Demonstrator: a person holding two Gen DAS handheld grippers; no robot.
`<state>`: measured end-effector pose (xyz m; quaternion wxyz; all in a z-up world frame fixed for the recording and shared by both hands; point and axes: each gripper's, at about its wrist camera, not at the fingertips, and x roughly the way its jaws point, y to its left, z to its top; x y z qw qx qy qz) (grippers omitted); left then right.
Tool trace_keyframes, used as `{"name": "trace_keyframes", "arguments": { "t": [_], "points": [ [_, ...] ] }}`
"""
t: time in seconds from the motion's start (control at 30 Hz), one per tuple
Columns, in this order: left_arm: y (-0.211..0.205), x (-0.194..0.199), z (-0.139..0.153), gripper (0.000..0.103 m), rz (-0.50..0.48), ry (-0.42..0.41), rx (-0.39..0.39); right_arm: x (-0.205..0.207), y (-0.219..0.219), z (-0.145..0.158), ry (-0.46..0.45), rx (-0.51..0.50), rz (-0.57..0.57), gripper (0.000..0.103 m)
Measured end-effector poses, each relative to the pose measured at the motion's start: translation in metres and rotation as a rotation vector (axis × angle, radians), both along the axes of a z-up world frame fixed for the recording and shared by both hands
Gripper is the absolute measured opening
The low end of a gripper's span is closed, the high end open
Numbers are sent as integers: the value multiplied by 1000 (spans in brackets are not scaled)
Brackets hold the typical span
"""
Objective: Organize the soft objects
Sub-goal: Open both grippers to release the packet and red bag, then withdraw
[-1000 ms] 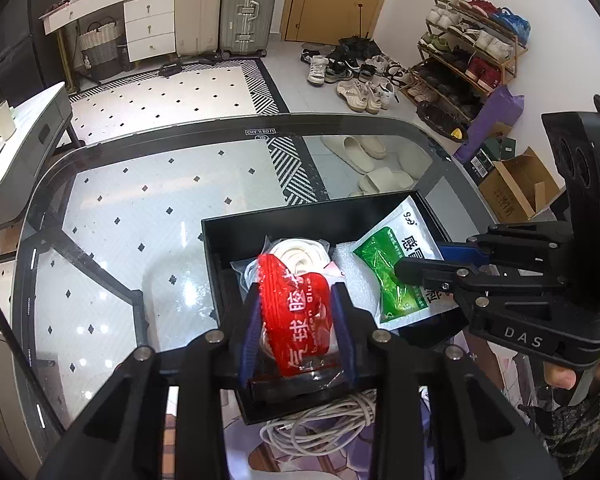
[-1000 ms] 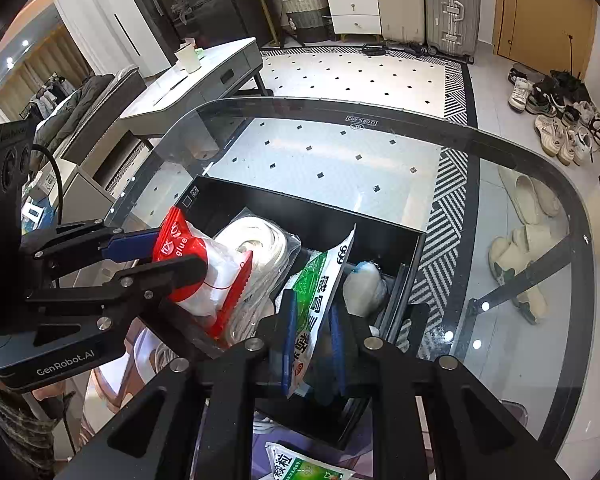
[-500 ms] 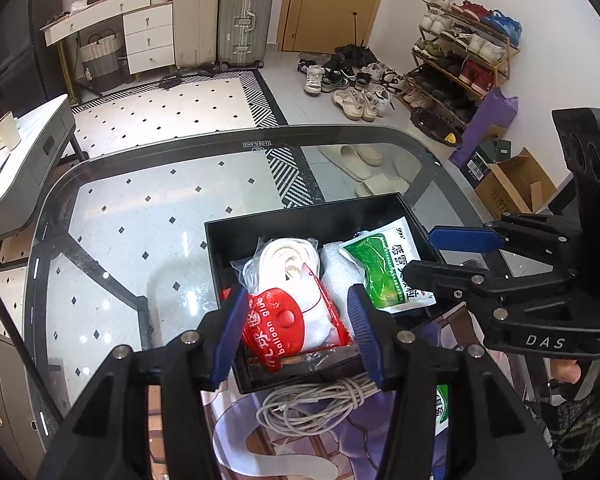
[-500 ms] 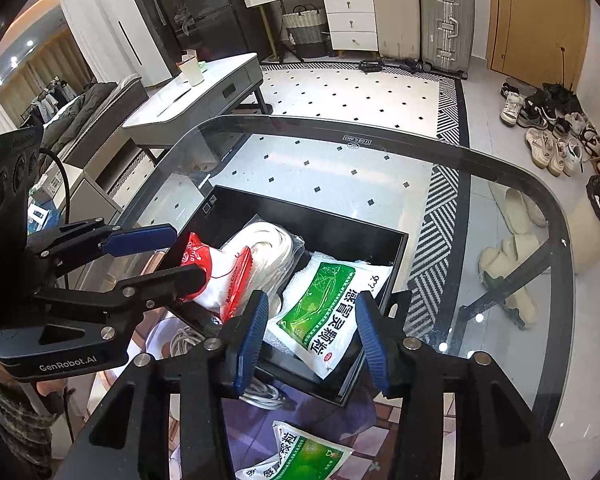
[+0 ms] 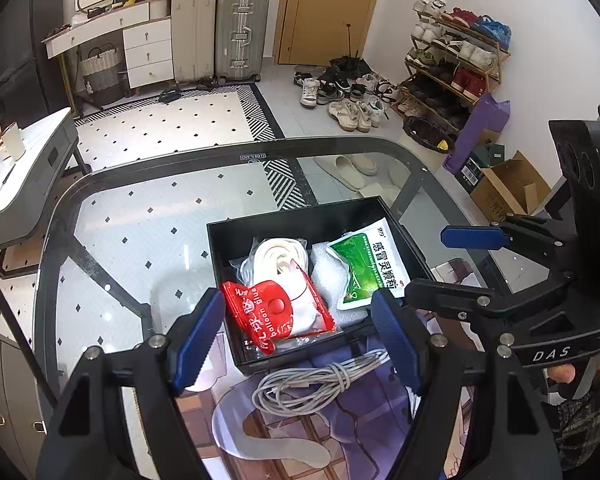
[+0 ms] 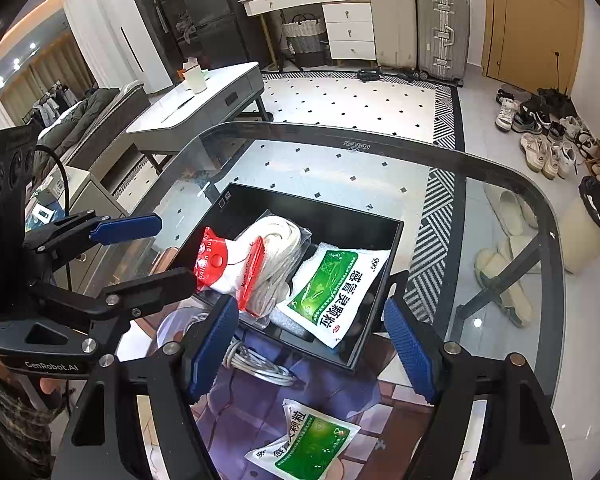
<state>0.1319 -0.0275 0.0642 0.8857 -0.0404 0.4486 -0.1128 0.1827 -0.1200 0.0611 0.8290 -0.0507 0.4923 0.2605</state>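
Observation:
A black box (image 5: 292, 220) (image 6: 396, 240) on the glass table holds a red balloon-glue bag (image 5: 276, 316) (image 6: 220, 260), a bagged white rope coil (image 5: 276, 256) (image 6: 276, 248) and a green medicine pouch (image 5: 372, 264) (image 6: 332, 284) on white foam. My left gripper (image 5: 296, 340) is open and empty just before the box's near wall. My right gripper (image 6: 312, 348) is open and empty, near the box's front right corner. A grey cable bundle (image 5: 316, 380) (image 6: 256, 364) and a second green pouch (image 6: 304, 444) lie on the printed mat outside the box.
The glass table's (image 5: 140, 208) dark rounded rim runs around the far side. A printed mat (image 5: 340, 432) covers the near part. Beyond it are a white side table (image 6: 204, 108), suitcases (image 5: 240, 36), shoes and a shoe rack (image 5: 456, 64).
Both grippers opened: the left let go of the red bag, the right let go of the green pouch. Both items now lie in the box, and both grippers have pulled back.

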Motion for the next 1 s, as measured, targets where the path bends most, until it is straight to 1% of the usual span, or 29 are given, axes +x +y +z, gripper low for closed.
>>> {"name": "trace_keyframes", "arguments": {
  "t": [0.07,0.1,0.13,0.17,0.2,0.33,0.57,0.8,0.9,1.0],
  "points": [
    [-1,-3,2,78,-5,-3,2,-3,-2,1,-1,1,-4,81],
    [-1,-5,3,82,-6,-4,7,-5,-3,2,-1,3,-5,82],
    [-1,-6,3,86,-6,-6,9,-7,-4,2,0,6,-4,84],
    [-1,-7,4,96,-5,-11,8,-9,-5,2,0,6,-5,85],
    [-1,-10,6,99,-6,-20,4,-10,-6,3,-2,3,-6,85],
    [0,-16,10,99,-3,-28,9,-18,-14,4,-7,-7,-19,87],
    [-1,-29,10,103,-4,-32,13,-35,-25,3,-15,-15,-36,88],
    [-2,-35,5,103,-15,-22,25,-44,-31,-4,1,-20,-52,88],
    [-2,-38,2,103,-26,-19,31,-49,-35,-9,5,-24,-66,91],
    [-2,-42,-1,103,-33,-25,37,-52,-38,-12,15,-20,-73,91]
  ]
}}
